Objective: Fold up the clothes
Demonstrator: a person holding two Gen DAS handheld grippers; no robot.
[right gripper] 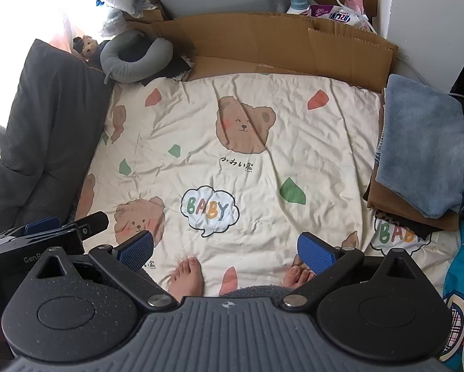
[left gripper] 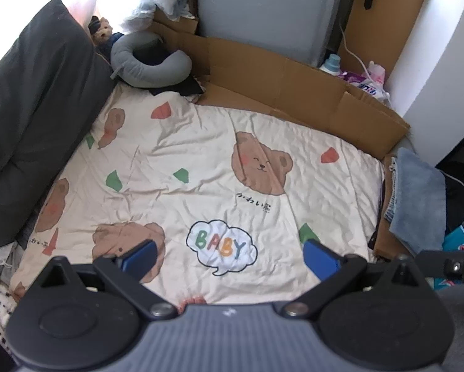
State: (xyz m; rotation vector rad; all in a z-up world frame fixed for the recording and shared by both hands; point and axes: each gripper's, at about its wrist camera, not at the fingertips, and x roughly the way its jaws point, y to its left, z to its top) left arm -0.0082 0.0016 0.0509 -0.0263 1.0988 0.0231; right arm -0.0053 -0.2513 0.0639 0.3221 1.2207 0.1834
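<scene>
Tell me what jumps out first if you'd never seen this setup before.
The cream bear-print sheet fills the middle, with its "BABY" bubble near the open right gripper. A folded blue towel tops the pile at the right edge, and bare feet stand on the near edge.

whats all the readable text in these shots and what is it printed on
"BABY": speech bubble printed on the bear bedsheet.
"BAB", rest hidden: second bubble under the folded pile.
"GenR", cut off: left gripper body.
Japanese script below the bear face: only partly legible.
Purple packet label: too blurred to read.
</scene>
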